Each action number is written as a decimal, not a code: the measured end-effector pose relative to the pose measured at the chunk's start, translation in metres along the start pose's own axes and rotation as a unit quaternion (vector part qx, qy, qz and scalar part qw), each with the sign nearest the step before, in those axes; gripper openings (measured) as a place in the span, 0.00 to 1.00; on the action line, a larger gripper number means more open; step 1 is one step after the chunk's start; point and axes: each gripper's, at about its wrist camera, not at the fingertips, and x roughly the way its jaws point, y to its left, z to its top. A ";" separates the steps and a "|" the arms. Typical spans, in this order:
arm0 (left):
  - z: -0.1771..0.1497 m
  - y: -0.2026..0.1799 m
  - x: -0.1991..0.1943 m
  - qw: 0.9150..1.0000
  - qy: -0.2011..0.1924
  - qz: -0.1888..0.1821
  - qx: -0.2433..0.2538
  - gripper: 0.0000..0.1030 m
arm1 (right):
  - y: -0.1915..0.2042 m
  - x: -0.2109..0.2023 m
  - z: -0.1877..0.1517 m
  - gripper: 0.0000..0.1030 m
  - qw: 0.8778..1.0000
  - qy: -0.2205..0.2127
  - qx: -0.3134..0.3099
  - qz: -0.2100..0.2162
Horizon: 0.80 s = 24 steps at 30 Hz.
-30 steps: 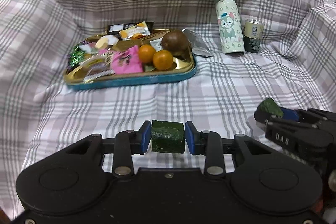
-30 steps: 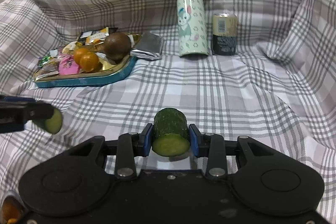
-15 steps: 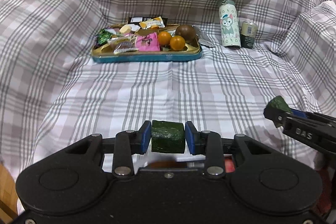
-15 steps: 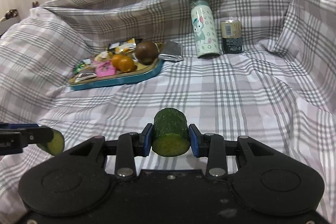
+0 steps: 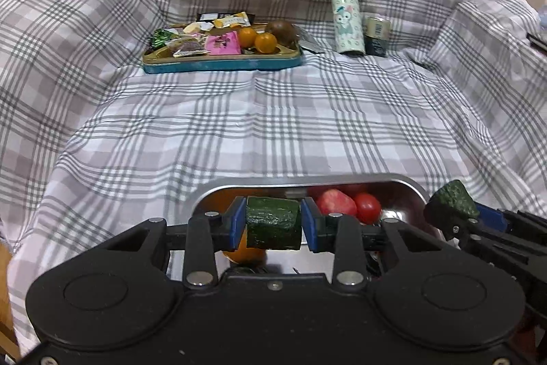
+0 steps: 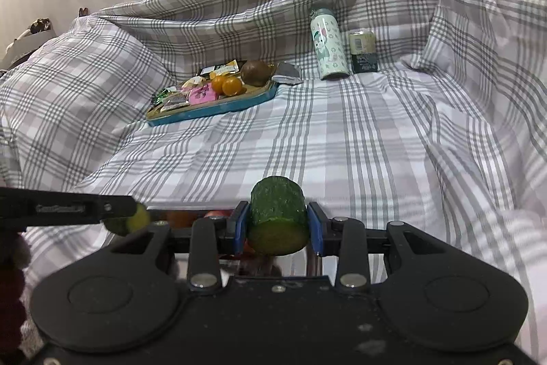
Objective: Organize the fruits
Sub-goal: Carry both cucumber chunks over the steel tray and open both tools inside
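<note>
Cucumber [image 5: 272, 223] chunks sit clamped between the fingers of both grippers, left [image 5: 273, 223] and right [image 6: 277, 223], just above a steel tray [image 5: 407, 182] of tomatoes [image 5: 366, 207]; an early release could bruise them.

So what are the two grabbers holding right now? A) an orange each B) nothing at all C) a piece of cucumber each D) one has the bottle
C: the left gripper pinches a green cucumber piece between its blue pads, and the right gripper clamps another cucumber chunk.
</note>
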 end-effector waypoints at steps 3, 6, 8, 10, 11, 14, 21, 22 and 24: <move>-0.012 -0.002 0.001 1.000 -0.020 -0.012 0.008 0.42 | 0.004 -0.004 -0.009 0.37 1.000 -0.006 -0.014 -0.010; -0.024 -0.001 0.002 0.999 -0.038 -0.020 0.015 0.42 | 0.010 -0.006 -0.014 0.37 0.999 -0.015 -0.034 -0.017; -0.032 0.001 0.003 0.998 -0.045 -0.027 0.019 0.42 | 0.012 -0.006 -0.016 0.37 0.999 -0.018 -0.042 -0.018; -0.036 0.002 0.002 0.998 -0.049 -0.035 0.021 0.42 | 0.012 -0.006 -0.017 0.37 0.999 -0.018 -0.045 -0.018; -0.036 0.000 0.001 0.998 -0.051 -0.037 0.023 0.42 | 0.012 -0.005 -0.016 0.37 0.999 -0.018 -0.045 -0.019; -0.037 -0.001 0.003 0.997 -0.057 -0.049 0.026 0.42 | 0.012 -0.002 -0.015 0.37 0.999 -0.015 -0.044 -0.021; -0.035 -0.001 0.002 0.996 -0.075 -0.047 0.013 0.38 | 0.015 0.003 -0.016 0.37 0.998 -0.010 -0.057 -0.030; -0.035 0.000 0.002 0.996 -0.075 -0.042 0.010 0.38 | 0.016 0.004 -0.016 0.37 0.998 -0.008 -0.060 -0.030; -0.036 0.003 0.001 0.997 -0.077 -0.028 0.003 0.38 | 0.017 0.005 -0.016 0.37 0.997 -0.006 -0.064 -0.030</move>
